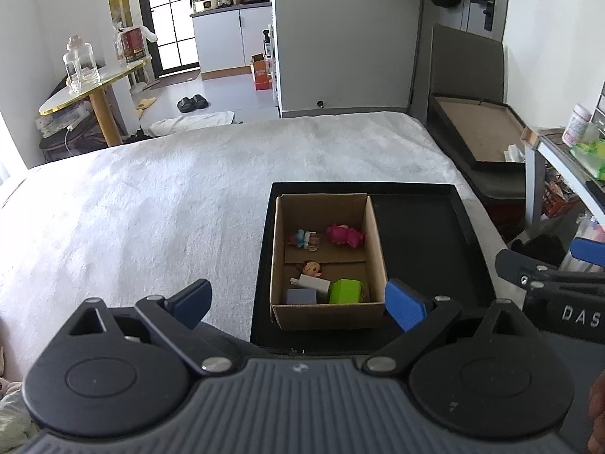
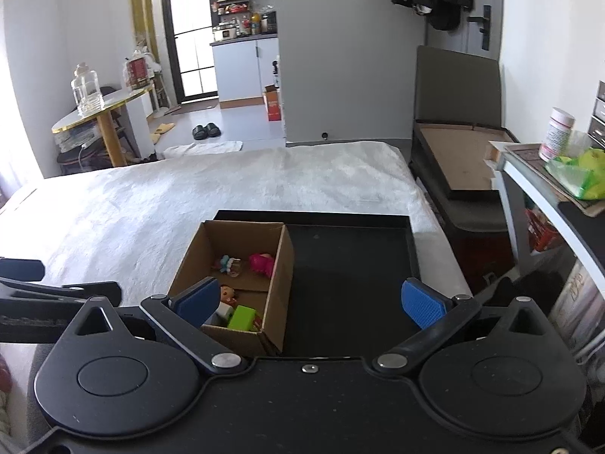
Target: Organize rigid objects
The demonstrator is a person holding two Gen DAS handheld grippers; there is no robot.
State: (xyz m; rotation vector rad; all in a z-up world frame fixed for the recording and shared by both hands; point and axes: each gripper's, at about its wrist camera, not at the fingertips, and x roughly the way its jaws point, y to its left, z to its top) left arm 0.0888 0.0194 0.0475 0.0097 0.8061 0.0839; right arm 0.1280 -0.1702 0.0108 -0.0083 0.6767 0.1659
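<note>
The left gripper (image 1: 298, 302) hangs with its jaws spread wide and empty. The cardboard box (image 1: 325, 312) sits straight ahead between its fingertips, just beyond them, long axis running away from the jaws, inside a black tray (image 1: 423, 234) on the bed (image 1: 151, 204). Small toys (image 1: 344, 234) lie in the box. The right gripper (image 2: 314, 302) is likewise wide open, holding nothing; the box lies ahead and left of its centre, behind its left fingertip. The left looks better lined up.

White bedspread (image 1: 189, 189), round gold-rimmed table (image 1: 90, 90), grey wall (image 1: 340, 38), bright glass door (image 1: 170, 11).
</note>
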